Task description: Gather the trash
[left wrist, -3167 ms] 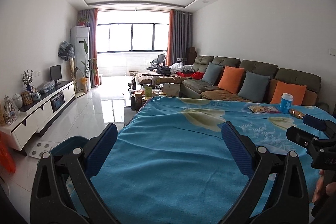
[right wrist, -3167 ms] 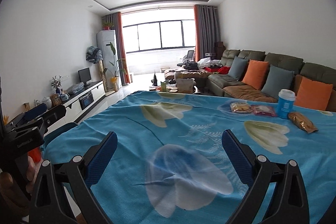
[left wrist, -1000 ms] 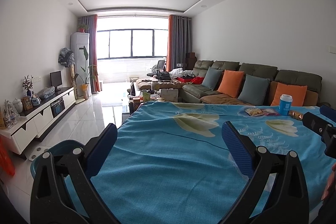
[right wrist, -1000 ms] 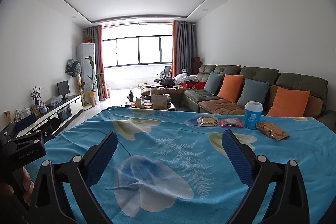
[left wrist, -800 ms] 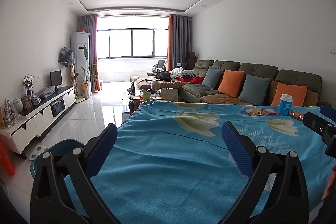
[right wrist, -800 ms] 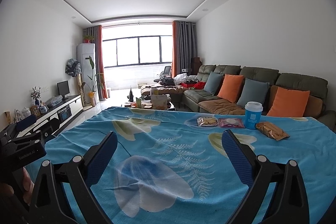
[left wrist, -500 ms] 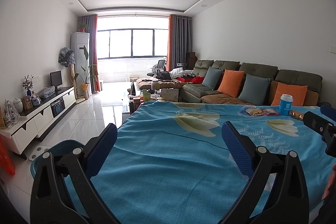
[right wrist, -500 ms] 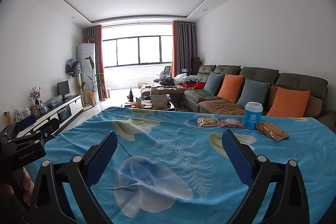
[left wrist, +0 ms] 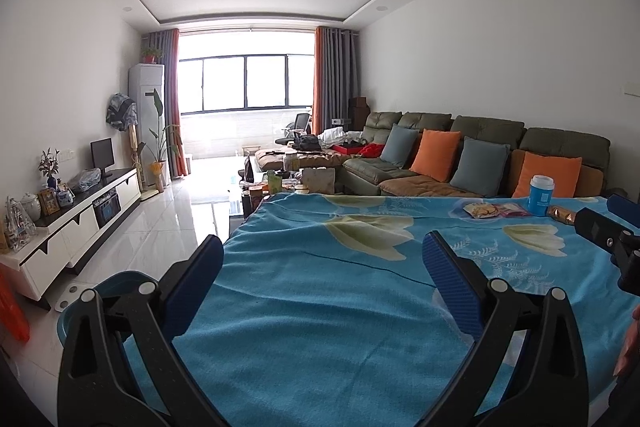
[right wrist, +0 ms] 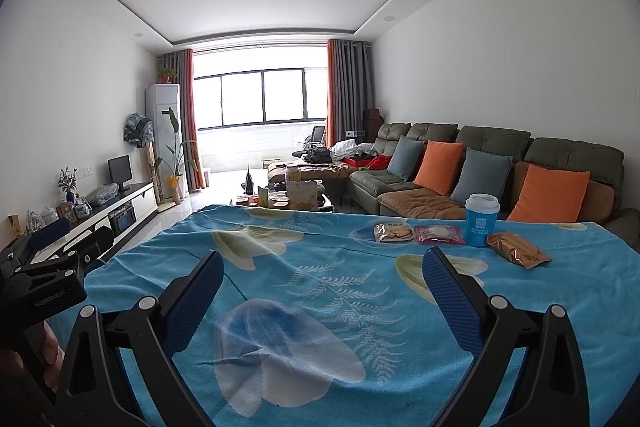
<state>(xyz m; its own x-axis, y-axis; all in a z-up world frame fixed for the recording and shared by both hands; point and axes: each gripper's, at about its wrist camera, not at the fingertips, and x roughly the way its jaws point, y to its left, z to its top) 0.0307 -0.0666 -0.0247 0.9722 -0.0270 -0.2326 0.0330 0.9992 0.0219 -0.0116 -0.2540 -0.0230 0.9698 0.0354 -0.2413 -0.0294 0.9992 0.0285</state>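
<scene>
I am holding the left gripper point(left wrist: 322, 281) wide open over the near edge of the table point(left wrist: 320, 327), with nothing between its blue pads; the blue flowered cloth is lying bare beneath it. I am keeping the right gripper point(right wrist: 320, 287) spread just as wide and empty, hovering above the large pale flower print. From the right wrist view, the trash is sitting in a row toward one o'clock, well apart from the fingers: a biscuit packet point(right wrist: 393, 231), a pink packet point(right wrist: 439, 234) just beside it, a blue cup point(right wrist: 481, 220) with a white lid standing upright, and a golden-brown wrapper point(right wrist: 517, 249) lying close to the cup on its right. From the left wrist view the same row is showing at two o'clock, with a blue bin point(left wrist: 105, 293) peeking out at eight o'clock below the table edge.
</scene>
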